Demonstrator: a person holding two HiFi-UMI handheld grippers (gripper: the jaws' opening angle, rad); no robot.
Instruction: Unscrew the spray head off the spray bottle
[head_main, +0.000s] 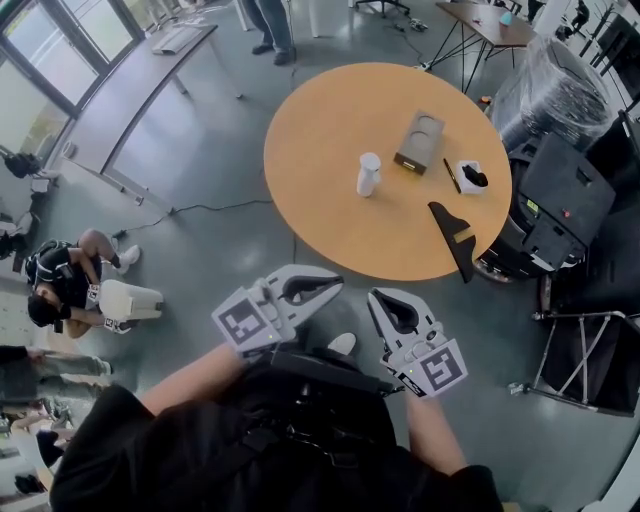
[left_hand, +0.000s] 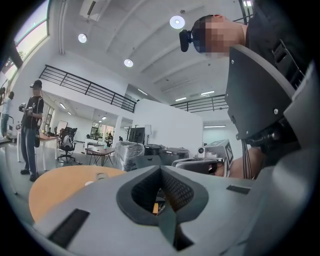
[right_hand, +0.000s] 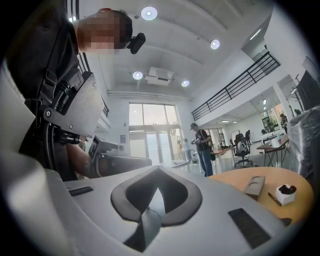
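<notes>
— Jaws on both sides are pressed together with nothing between them. The left gripper (head_main: 335, 286) and the right gripper (head_main: 374, 298) hang side by side before the person's chest, tips toward twelve o'clock.
— Where is the spray bottle (head_main: 368, 178)?
— Upright near the middle of the round table (head_main: 320, 200), at the grippers' twelve o'clock and well apart from both. It is white, with the spray head (head_main: 370, 160) on top, so I judge the unscrewing not yet begun.
— What lies around it?
— A grey cardboard tray (head_main: 420, 143) lies at the bottle's one o'clock. A pen (head_main: 452, 176) and a small white box (head_main: 471, 177) sit at its three o'clock, and a black wedge (head_main: 455, 236) lies near the table edge at five o'clock. None touches the bottle.
— What could go wrong?
— Arriving with shut jaws would poke the bottle. It stands free, so it would likely topple and roll toward the edge. Both pairs need to open first.
— And once they grip?
— If only the head is clamped and the body is not pinned, the whole bottle would turn instead of the thread. Whether it holds liquid I cannot tell; if it does, tilting it with a loosened head could spill
</notes>
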